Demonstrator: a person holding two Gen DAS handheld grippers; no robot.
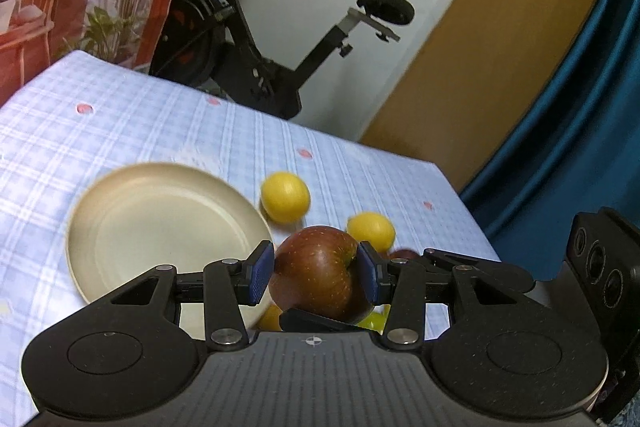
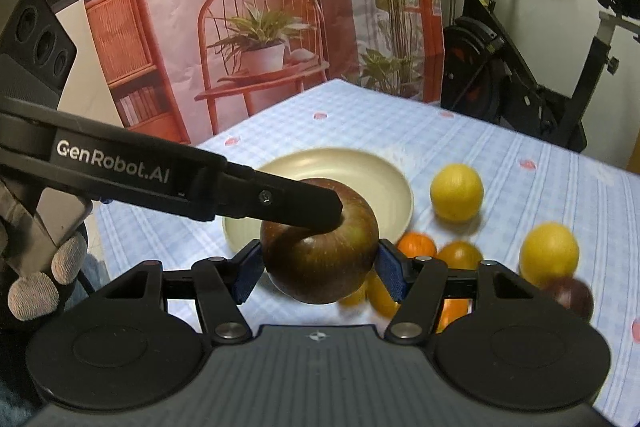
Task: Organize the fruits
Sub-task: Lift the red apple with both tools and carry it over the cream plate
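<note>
The cream plate [image 1: 120, 259] sits on the left part of the blue checked tablecloth [image 1: 120, 123], with nothing in it. Just right of its near rim, the red-brown apple [image 1: 316, 279] is held above the cloth. The left gripper [image 1: 314, 273] is clenched on it, a blue pad [image 1: 260, 273] pressed to each side.

In the right wrist view, the right gripper [image 2: 320, 275] also grasps the same apple [image 2: 320, 259], its blue pads touching both flanks, while one black finger [image 2: 304, 205] of the left gripper reaches in from the left and lies across the top of the fruit. Gloved fingertips [image 2: 44, 275] hold that gripper's handle at the far left edge.

To the right of the plate [image 2: 400, 195], one lemon [image 2: 457, 193] lies farther back and a second lemon [image 2: 550, 253] nearer and further right. Between apple and lemons, two oranges [image 2: 416, 245] lie close together, partly hidden behind the gripper. A dark round fruit [image 2: 572, 297], blurred, sits just below the nearer lemon.

Behind the table hang a printed backdrop [image 2: 260, 7] and, to the right, an exercise bike [image 2: 520, 67].
</note>
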